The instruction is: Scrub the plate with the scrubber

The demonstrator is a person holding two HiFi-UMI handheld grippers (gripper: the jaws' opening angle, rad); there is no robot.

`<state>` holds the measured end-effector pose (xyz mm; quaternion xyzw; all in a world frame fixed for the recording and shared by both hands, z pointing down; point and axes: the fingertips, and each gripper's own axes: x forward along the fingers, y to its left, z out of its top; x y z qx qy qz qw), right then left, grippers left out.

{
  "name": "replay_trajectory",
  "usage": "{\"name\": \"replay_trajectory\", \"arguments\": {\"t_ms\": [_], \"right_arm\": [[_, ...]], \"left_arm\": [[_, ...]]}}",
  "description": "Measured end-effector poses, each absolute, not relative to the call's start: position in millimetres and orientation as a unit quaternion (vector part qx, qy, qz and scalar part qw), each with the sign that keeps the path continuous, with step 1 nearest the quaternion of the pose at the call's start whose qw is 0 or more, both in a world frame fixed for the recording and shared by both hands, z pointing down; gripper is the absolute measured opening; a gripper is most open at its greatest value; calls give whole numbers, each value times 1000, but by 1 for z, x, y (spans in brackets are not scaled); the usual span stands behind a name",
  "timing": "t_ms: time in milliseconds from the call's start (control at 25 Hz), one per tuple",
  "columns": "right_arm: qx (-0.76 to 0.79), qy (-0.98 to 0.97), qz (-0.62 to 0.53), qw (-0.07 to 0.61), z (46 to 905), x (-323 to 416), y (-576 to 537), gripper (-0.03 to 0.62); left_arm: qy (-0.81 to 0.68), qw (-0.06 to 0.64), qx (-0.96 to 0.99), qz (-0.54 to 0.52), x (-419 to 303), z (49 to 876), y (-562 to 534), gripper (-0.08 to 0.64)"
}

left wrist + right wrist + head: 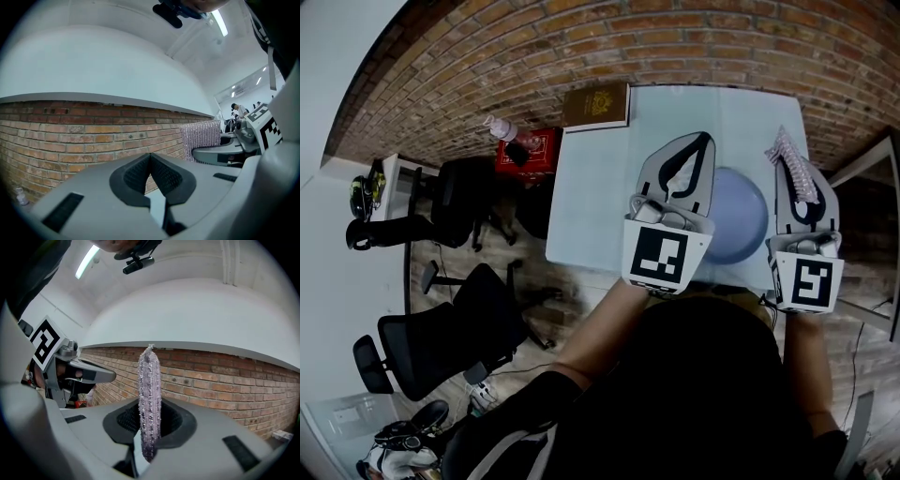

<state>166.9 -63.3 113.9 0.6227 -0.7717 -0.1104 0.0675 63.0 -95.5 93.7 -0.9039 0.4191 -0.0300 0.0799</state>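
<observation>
Brick wall (pixel 581 56): runs behind the far edge of the surface and fills the background of both gripper views.
Surface (pixel 591 206): pale blue-white top, far edge at the wall, near edge just in front of the person.
Office chairs (pixel 441 347): two black ones on the wooden floor, left of the surface and apart from it.
Plate (pixel 741 220): round and blue, flat on the surface near its front edge. In the head view it sits between the two tools, and the left tool covers its left part.
Left tool (pixel 150 157): clenched, its ribbed black pads meeting at the tips with nothing between them. It is held level, pointing at the wall.
Right tool (pixel 150 420): grasping the scrubber, with a pad pressed on each side of its lower end. It is also level and stands beside the left tool.
Book (pixel 596 104): brown cover, lying flat at the far left corner of the surface, well apart from the plate.
Scrubber (pixel 149 390): a sparkly, silvery-lilac strip that stands edge-on out of the right tool's jaws. In the head view it shows just right of the plate's rim; whether it touches the plate cannot be told.
Red box (pixel 530 150): low down left of the surface, by the wall.
Bottle (pixel 502 128): small and clear, just beside the red box.
</observation>
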Motion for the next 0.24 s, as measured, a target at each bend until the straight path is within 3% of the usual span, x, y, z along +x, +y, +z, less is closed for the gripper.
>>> {"name": "replay_trajectory", "arguments": {"t_ms": [240], "right_arm": [[621,-774,-103,71,121,174,-60,80]], "left_arm": [[415,95,-904,-31,76,96,-93,23]]}}
